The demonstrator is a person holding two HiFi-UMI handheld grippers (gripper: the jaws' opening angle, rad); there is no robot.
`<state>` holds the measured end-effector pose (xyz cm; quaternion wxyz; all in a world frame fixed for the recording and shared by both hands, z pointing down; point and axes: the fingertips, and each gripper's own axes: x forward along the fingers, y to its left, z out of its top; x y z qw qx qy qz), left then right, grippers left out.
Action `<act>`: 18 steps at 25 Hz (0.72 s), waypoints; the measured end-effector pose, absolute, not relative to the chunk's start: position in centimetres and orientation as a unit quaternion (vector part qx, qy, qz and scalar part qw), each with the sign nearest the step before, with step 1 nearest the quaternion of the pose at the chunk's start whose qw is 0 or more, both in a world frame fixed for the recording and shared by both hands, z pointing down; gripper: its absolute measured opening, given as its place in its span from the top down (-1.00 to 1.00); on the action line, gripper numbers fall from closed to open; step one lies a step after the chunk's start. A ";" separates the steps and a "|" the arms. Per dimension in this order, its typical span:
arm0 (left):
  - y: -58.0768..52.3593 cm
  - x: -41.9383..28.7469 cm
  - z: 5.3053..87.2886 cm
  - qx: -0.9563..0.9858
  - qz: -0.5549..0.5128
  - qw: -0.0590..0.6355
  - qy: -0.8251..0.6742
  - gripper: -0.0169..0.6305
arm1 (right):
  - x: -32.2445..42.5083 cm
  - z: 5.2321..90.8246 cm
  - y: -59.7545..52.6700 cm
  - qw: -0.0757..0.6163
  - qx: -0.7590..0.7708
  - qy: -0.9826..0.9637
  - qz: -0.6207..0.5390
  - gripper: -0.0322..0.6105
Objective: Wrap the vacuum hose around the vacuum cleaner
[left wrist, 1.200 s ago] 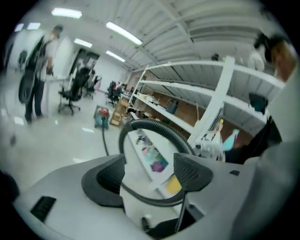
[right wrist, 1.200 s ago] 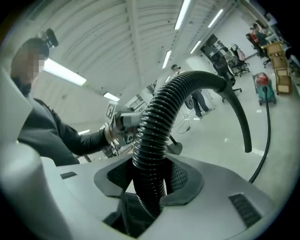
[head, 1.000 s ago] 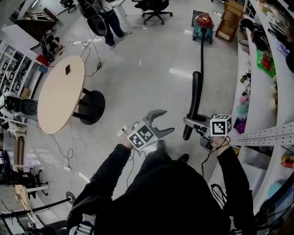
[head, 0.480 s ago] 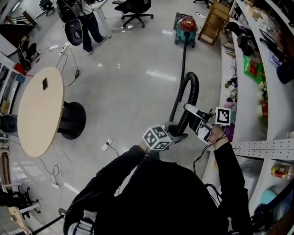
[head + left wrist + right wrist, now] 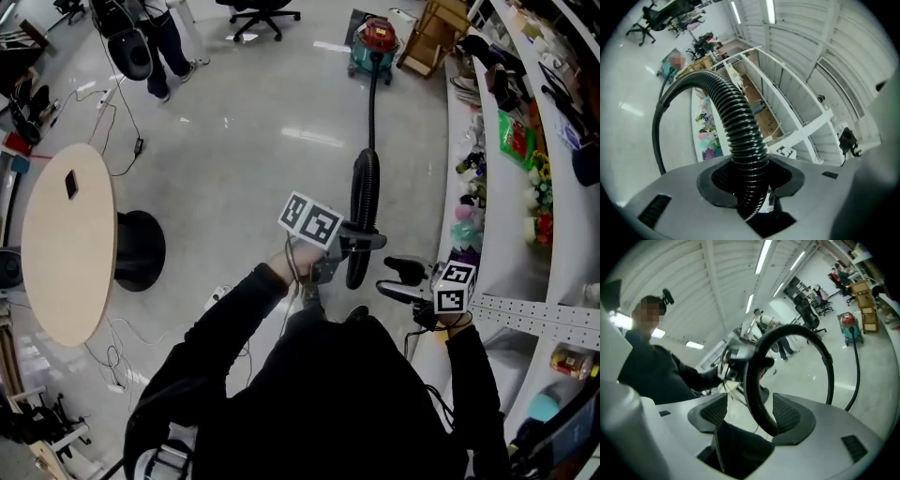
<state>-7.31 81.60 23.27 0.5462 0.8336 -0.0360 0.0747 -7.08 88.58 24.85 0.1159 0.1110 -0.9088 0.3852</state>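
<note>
A black ribbed vacuum hose runs across the floor from the red and teal vacuum cleaner at the far end of the room up to my hands. My left gripper is shut on the hose near its thick end, having just closed; in the left gripper view the hose is pinched between the pads of the left gripper. My right gripper sits just right of the hose end, and its jaws have just opened. In the right gripper view the hose passes loosely between the spread jaws of the right gripper.
White shelves full of goods line the right side, close to my right arm. A round wooden table stands at the left. A person, an office chair and a wooden rack are at the far end.
My left gripper swung right from open air and closed on the hose. The right gripper let go of the hose and drew back toward my body.
</note>
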 end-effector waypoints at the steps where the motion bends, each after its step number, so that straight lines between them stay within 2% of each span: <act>1: 80.4 -7.5 23.0 0.818 0.065 0.571 -0.036 0.41 | -8.3 26.0 89.3 0.145 0.101 -0.913 0.368 0.00; 6: 75.4 -7.3 21.8 0.766 0.006 0.641 -0.035 0.41 | -11.3 28.9 86.5 0.204 0.129 -0.934 0.261 0.02; 8: 73.6 -7.0 21.2 0.755 -0.031 0.654 -0.037 0.41 | -10.7 28.7 84.7 0.197 0.125 -0.938 0.255 0.32; 10: 71.8 -6.3 20.5 0.761 -0.061 0.645 -0.043 0.35 | -9.6 27.8 83.2 0.166 0.100 -0.939 0.283 0.32; 14: 67.9 -6.5 20.4 0.850 -0.013 0.509 -0.135 0.10 | -7.6 24.9 78.5 0.075 0.069 -0.924 0.369 0.32; 18: 66.5 -7.8 19.3 0.910 0.018 0.369 -0.187 0.09 | -5.1 21.6 72.0 -0.008 0.047 -0.888 0.457 0.32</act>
